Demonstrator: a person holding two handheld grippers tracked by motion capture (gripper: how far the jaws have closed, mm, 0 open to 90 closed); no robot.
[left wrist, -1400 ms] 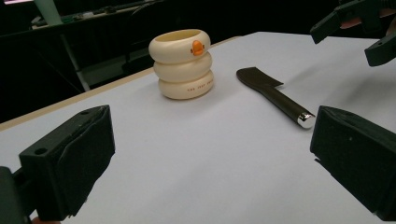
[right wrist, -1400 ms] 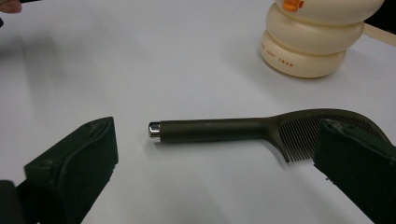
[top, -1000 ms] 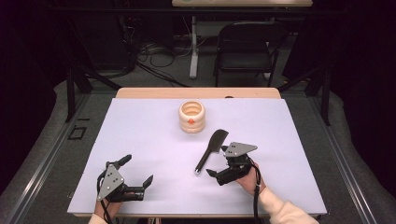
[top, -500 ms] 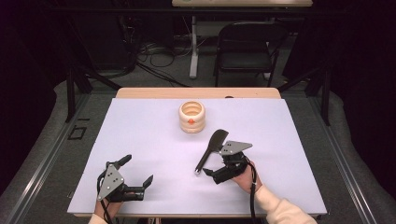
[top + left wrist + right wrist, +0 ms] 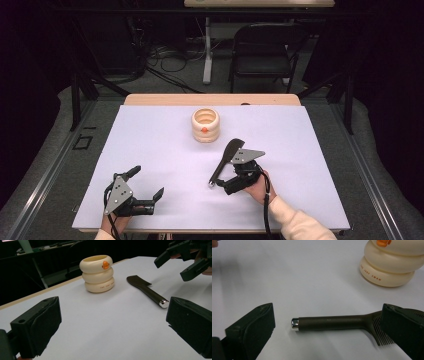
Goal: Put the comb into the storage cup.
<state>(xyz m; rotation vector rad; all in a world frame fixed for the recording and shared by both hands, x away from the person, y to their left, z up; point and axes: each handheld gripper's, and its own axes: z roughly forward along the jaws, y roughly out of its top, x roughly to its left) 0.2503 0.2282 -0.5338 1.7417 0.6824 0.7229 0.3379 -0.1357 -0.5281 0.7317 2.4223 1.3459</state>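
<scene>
A dark brown comb [image 5: 225,161] with a shiny metal cap lies flat near the middle of the white table [image 5: 150,135]. My right gripper [image 5: 224,180] is open at the cap end, one jaw on each side of the handle. In the right gripper view the comb [image 5: 332,323] lies crosswise between my right gripper's [image 5: 328,313] wide-apart jaws, its teeth beside the right jaw. A cream holder [image 5: 205,125] of three stacked rings with an orange mark stands upright behind it. At the front left, my left gripper [image 5: 146,183] rests open and empty, facing the holder [image 5: 98,273] and comb [image 5: 146,290].
The table's wooden far edge [image 5: 210,99] runs just behind the holder. A black chair [image 5: 260,50] and floor cables lie beyond it. The right gripper [image 5: 183,261] shows at the upper right of the left gripper view.
My right gripper has shifted a little left, closing in over the comb's handle end. The left gripper, comb and holder have not moved.
</scene>
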